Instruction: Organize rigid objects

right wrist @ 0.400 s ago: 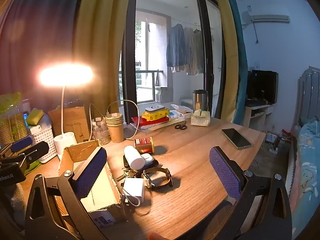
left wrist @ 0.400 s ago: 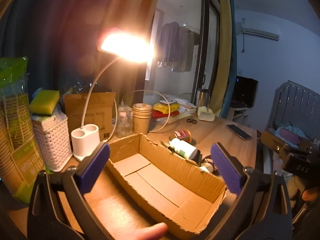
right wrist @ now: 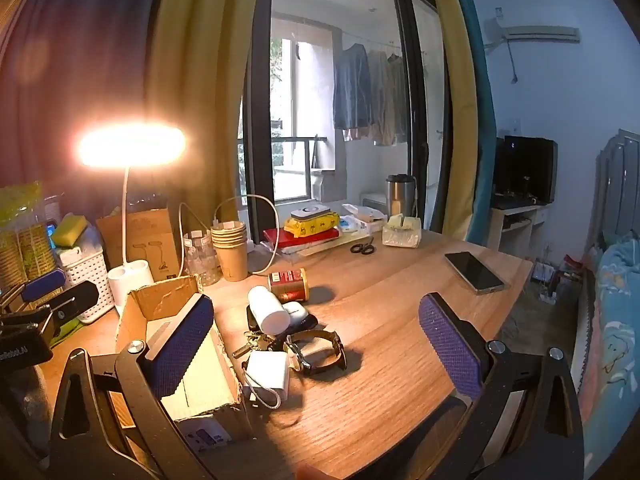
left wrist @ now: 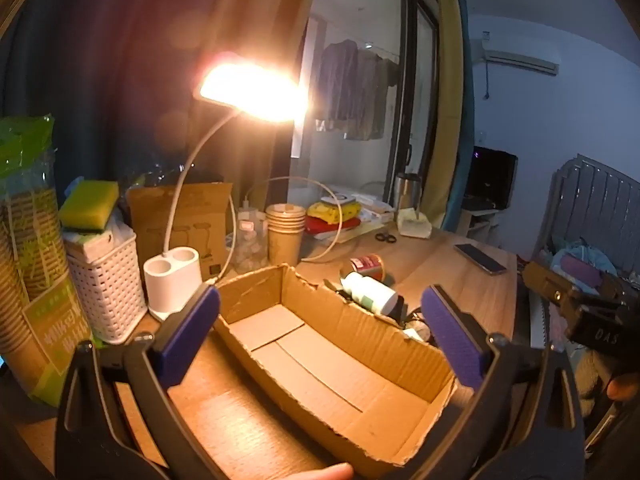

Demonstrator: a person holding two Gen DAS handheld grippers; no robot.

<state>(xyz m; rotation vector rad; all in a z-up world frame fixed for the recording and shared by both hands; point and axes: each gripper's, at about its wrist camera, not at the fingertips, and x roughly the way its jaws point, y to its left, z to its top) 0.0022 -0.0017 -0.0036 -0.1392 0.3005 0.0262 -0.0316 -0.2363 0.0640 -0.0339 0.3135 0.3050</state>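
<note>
I see the counter (right wrist: 400, 320) spread under both views, and on it the cardboard box (left wrist: 328, 360), open-topped and bare inside, lying right in front of my left tongs (left wrist: 320, 336). Those tongs stand wide apart with nothing between the pads. My right tongs (right wrist: 316, 344) are equally spread and grip nothing; they look toward the small pile lying just beside the box's outer wall.

In that pile, the white bottle (right wrist: 269, 310) lies on its side. I judge it light, stiff and smooth, so it may roll; I would take it across the middle of its barrel. Behind it the red tin (right wrist: 289, 283) also lies on its side, rigid and likely slick, best pinched across its round body. The watch (right wrist: 320, 350) has a curved strap that could flex, so the case is the safer hold. The white charger block (right wrist: 267, 374) is boxy and firm, with flat faces that suit the pads, though its cord trails. The keys (right wrist: 256, 342) are loose and low, the hardest to pick cleanly.
</note>
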